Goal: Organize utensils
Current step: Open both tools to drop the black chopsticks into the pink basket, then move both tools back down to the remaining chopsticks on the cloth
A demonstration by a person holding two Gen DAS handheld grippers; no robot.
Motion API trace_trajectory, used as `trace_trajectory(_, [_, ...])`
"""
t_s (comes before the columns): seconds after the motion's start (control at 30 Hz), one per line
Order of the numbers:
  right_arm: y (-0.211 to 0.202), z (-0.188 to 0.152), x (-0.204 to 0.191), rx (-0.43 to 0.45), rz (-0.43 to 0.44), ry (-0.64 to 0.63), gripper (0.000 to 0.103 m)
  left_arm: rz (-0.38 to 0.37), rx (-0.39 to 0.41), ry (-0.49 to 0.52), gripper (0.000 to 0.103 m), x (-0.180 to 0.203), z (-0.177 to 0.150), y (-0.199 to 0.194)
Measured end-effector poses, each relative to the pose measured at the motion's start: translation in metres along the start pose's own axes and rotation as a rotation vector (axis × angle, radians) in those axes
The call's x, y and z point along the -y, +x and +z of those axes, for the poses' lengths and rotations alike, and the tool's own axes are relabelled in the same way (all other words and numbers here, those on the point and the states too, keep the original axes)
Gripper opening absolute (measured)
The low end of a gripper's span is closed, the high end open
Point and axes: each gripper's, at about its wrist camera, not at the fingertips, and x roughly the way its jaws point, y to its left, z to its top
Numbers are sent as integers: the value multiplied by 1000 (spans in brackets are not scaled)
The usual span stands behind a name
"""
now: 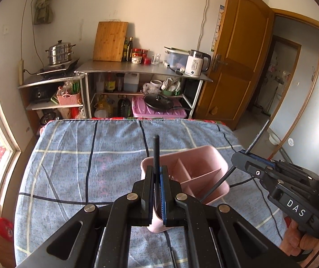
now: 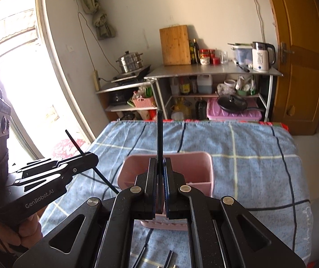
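Both tilt downward over the pink plastic divided caddy (image 1: 193, 174): left hand-held gripper (image 1: 158, 169) and right hand-held gripper (image 2: 160, 167) each clamp a thin black stick, probably chopsticks (image 1: 156, 151).

Pink plastic utensil holder (image 1: 195, 167), rectangular, open-topped, split by inner walls into several compartments, standing upright on the blue checked surface (image 1: 70, 156) directly beyond and below both pairs of fingers. One thin black chopstick (image 1: 156, 149) pinched between the left fingers (image 1: 150, 185), rising upright past their tips over the holder's near rim. Second black chopstick (image 2: 159, 138) clamped between the right fingers (image 2: 151, 178), likewise upright above the holder (image 2: 195, 167).
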Motion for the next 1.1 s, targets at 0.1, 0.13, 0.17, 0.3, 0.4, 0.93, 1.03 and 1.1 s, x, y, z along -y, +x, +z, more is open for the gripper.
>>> trace_trajectory(0.1, [5, -4, 2, -21, 1, -4, 5, -1, -1, -3, 5, -3, -3, 1])
trace_trajectory(0.13, [5, -5, 3, -26, 1, -4, 5, 1, 1, -4, 5, -3, -4, 1])
trace_trajectory(0.17, [5, -6, 4, -28, -3, -4, 5, -1, 3, -7, 5, -4, -5, -1])
trace_trajectory(0.3, [1, -8, 9, -19, -15, 1, 12, -6, 18, -12, 13, -5, -8, -9])
trace_trajectory(0.4, [-7, -9, 10, -6, -22, 2, 14, -14, 31, -24, 19, -8, -9, -16])
trace_trajectory(0.93, [-69, -49, 7, 62, -24, 16, 22, -43, 104, -5, 21, 11, -68, -80])
trace_trajectory(1.03, [-79, -60, 6, 64, -21, 20, 22, -57, 109, 7, 21, 18, -86, -90])
trace_trajectory(1.1, [-85, -70, 5, 64, -18, 21, 22, -69, 112, 6, 21, 19, -98, -96])
